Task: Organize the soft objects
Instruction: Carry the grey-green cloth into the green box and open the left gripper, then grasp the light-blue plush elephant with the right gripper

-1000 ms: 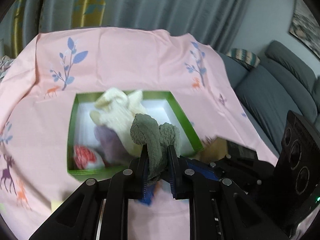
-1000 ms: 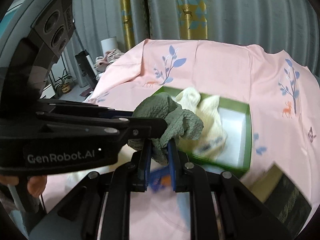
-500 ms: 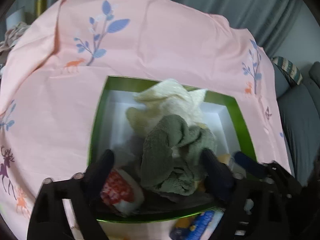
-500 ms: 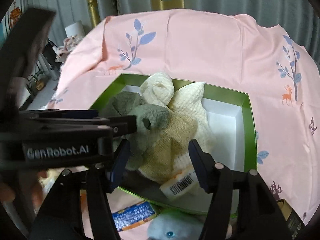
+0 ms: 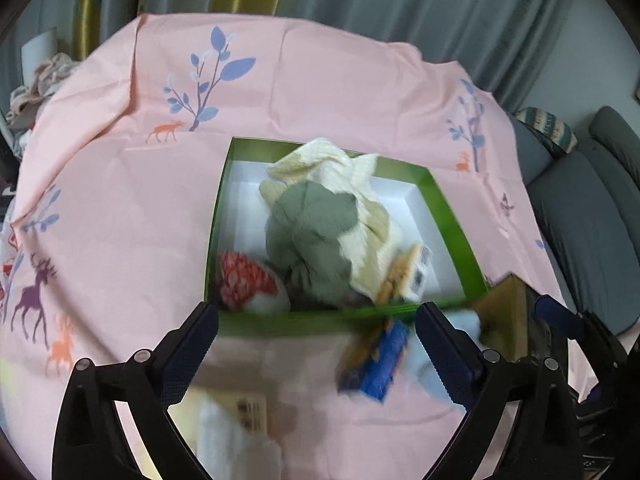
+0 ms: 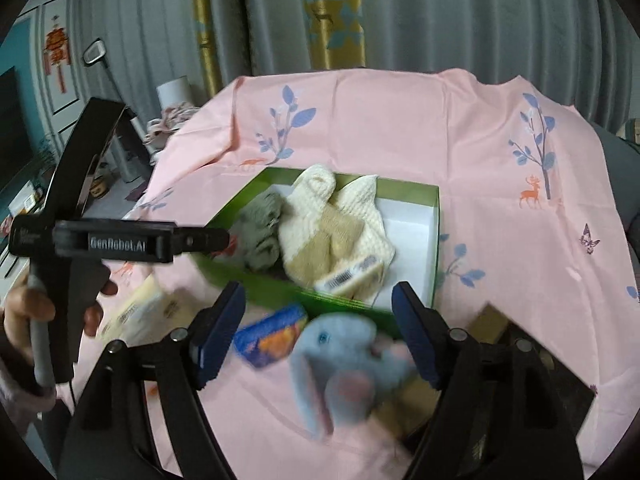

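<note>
Since a second ago we've let go of the green cloth (image 5: 316,236): both grippers were pinched on it above the box (image 5: 452,220), now it lies inside, on the cream towel (image 5: 360,184) and toward the box's left half. Half a second ago the jaws were already spread around the pile; now we've pulled back, and both sit off the box's near edge. Left gripper (image 5: 318,344) is wide open, holding nothing, its fingers apart from the near wall. Right gripper (image 6: 318,330) is also wide open and empty, with the blue plush (image 6: 348,368) between its fingers, blurred, so we can't tell if it touches them. Box contents: the red-and-white ball (image 5: 250,284) in the near-left corner, the towel's tag (image 6: 348,278) at the near wall, and bare white floor along the right and far-left sides. The box's far-right corner is open. On the tablecloth (image 5: 320,92) near the box's near edge: a blue-orange packet (image 6: 270,334) and a pale packet (image 6: 148,312) to the left. The far half of the tablecloth, past the box, is free room. The left gripper's body crosses the right view's left side, just beside the box's left wall.
</note>
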A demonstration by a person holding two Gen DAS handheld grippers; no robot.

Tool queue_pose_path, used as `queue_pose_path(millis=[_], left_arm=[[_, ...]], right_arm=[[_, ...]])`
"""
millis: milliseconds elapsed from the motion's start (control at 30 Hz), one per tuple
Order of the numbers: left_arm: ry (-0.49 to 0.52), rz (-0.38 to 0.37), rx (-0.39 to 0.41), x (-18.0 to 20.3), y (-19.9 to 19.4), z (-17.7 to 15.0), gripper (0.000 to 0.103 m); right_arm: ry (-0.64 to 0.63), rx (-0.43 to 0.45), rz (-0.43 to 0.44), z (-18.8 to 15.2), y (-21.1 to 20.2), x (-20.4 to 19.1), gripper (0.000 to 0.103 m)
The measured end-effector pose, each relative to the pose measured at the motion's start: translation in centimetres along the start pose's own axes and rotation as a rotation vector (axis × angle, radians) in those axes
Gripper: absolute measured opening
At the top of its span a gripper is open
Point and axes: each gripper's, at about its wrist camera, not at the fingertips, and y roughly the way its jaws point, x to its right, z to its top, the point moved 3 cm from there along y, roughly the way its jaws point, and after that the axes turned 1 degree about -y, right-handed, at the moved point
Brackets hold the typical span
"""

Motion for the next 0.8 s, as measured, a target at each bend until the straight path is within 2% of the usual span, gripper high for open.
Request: queue_pose_path(millis=[133,367,500,700,767,800], left_arm=[[0.022,0.0,0.034,0.6,-2.0,-3.0,0.099],[-0.026,-0.036,0.009,0.6,-3.2,-9.8,0.099],[-0.059,-0.059,-0.02,0.1,-3.6,-12.5,0.099],[-0.046,-0.061,-0.019,-0.3,-4.6,-13.4,0.099],[-0.044,-0.061,-0.019,-0.3,-4.6,-13.4,0.099],[-0.042,-0.063,-0.018,-0.3,-4.6,-13.5,0.099]], right_arm=[[-0.118,0.017,-0.072,-2.9,-1.9,-1.8,0.075],[-0.158,-0.044,-0.061,-7.8,-1.2,-3.6,0.071],[-0.144,-0.073,-0.041,-8.7,0.9,-3.8,0.059],[-0.18,-0.091,-0.115,-7.5,4.5,-3.7,0.049],[-0.187,-0.109,-0.137,-7.3,5.8,-3.5,0.038],[-0.196,-0.115,-0.144,-7.2,6.3,-3.5,0.027]])
